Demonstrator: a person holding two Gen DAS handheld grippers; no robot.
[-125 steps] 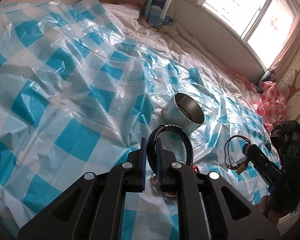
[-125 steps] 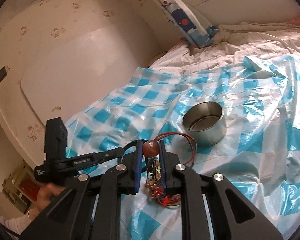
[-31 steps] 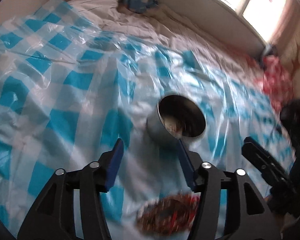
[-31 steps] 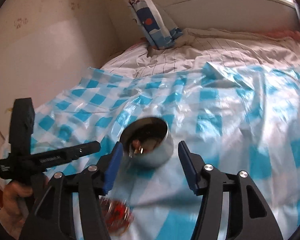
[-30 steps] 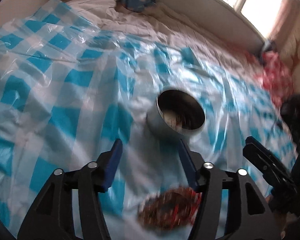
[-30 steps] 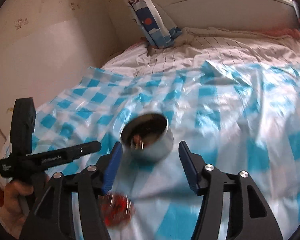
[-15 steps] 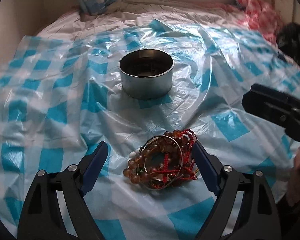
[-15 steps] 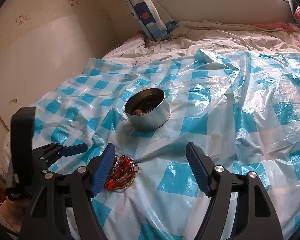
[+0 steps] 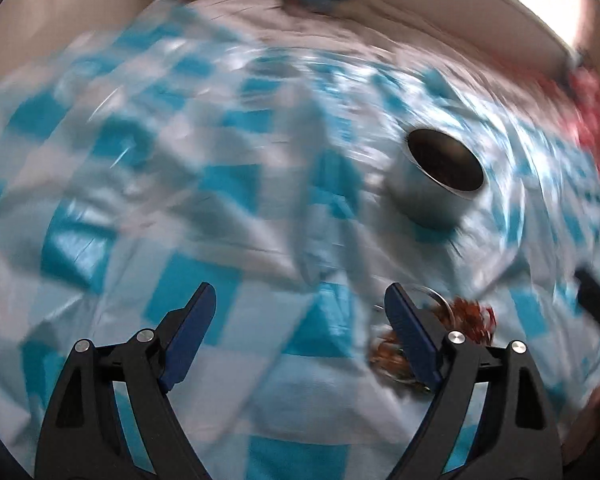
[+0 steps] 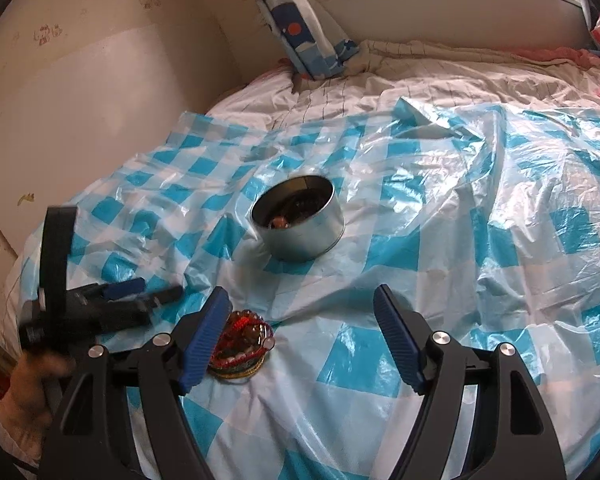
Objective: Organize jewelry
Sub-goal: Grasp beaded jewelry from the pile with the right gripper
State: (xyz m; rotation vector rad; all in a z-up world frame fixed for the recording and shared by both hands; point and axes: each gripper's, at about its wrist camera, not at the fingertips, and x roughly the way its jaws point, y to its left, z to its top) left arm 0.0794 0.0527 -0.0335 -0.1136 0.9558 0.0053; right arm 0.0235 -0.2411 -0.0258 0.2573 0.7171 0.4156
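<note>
A round metal tin [image 10: 300,222] stands on the blue-checked plastic sheet [image 10: 500,208] with jewelry inside it. The tin also shows in the blurred left wrist view [image 9: 440,176]. A pile of red and amber bracelets [image 10: 242,340] lies on the sheet in front of the tin, and in the left wrist view [image 9: 460,320] it sits behind my right fingertip. My left gripper [image 9: 300,312] is open and empty. My right gripper [image 10: 300,312] is open and empty, above the sheet just right of the pile. The left gripper also shows in the right wrist view [image 10: 140,296], close to the left of the pile.
The sheet covers a bed with a striped blanket [image 10: 420,76]. A blue patterned pillow [image 10: 300,32] leans at the wall under the window. A red checked cloth [image 9: 596,128] lies at the far right.
Earlier each gripper held a piece of jewelry, and both pieces went into the tin. In the last half second the left gripper swung left, so the pile and tin shifted right.
</note>
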